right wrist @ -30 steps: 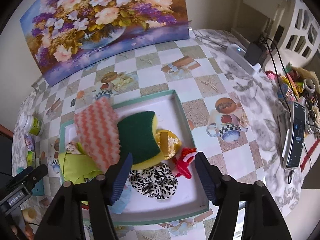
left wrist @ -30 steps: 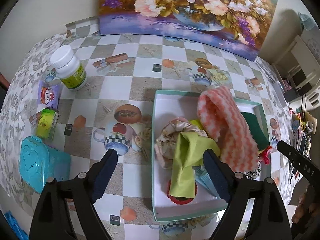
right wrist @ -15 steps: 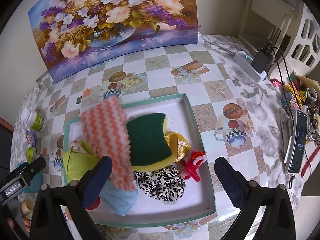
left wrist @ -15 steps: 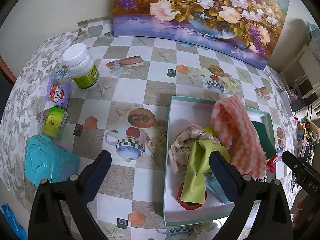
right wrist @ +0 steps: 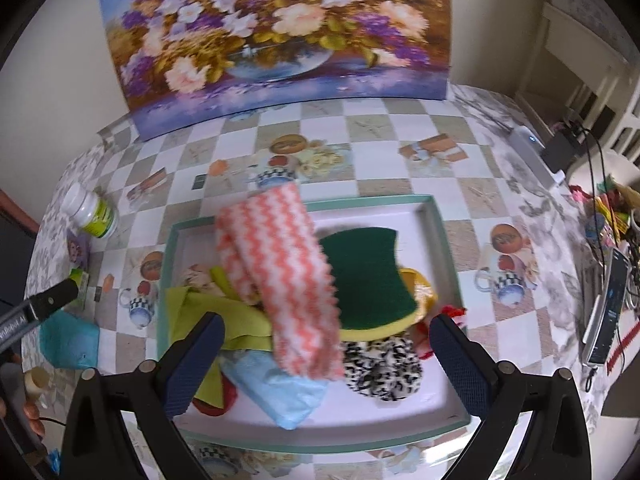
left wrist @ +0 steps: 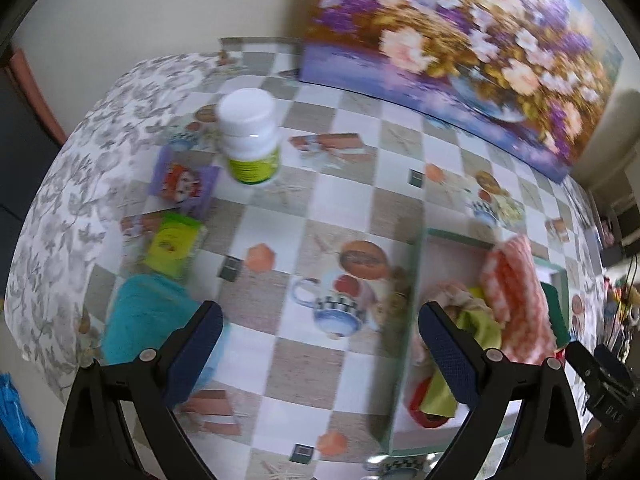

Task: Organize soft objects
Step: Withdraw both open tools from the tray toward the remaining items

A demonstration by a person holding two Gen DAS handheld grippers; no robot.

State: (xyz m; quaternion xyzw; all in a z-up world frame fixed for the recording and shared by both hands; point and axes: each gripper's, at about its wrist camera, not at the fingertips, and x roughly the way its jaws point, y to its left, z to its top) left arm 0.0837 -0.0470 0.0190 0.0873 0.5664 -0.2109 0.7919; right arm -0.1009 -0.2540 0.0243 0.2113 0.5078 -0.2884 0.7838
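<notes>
A shallow teal-rimmed tray (right wrist: 440,220) holds soft things: an orange zigzag cloth (right wrist: 280,280), a green and yellow sponge (right wrist: 368,276), a lime cloth (right wrist: 228,316), a light blue cloth (right wrist: 280,392) and a leopard scrunchie (right wrist: 380,368). My right gripper (right wrist: 326,364) is open and empty above the tray's front. My left gripper (left wrist: 318,354) is open and empty over the tablecloth, left of the tray (left wrist: 416,280). The orange zigzag cloth (left wrist: 516,296) and lime cloth (left wrist: 480,328) show at the right of the left wrist view.
Left of the tray are a white pill bottle (left wrist: 250,136), a purple packet (left wrist: 184,184), a lime packet (left wrist: 174,244) and a teal box (left wrist: 148,316). A flower painting (right wrist: 276,28) leans on the back wall. A phone (right wrist: 608,304) and cables lie at the table's right edge.
My left gripper has swung left, away from the tray, toward the bottle and packets. My right gripper has opened wide and shifted left over the tray.
</notes>
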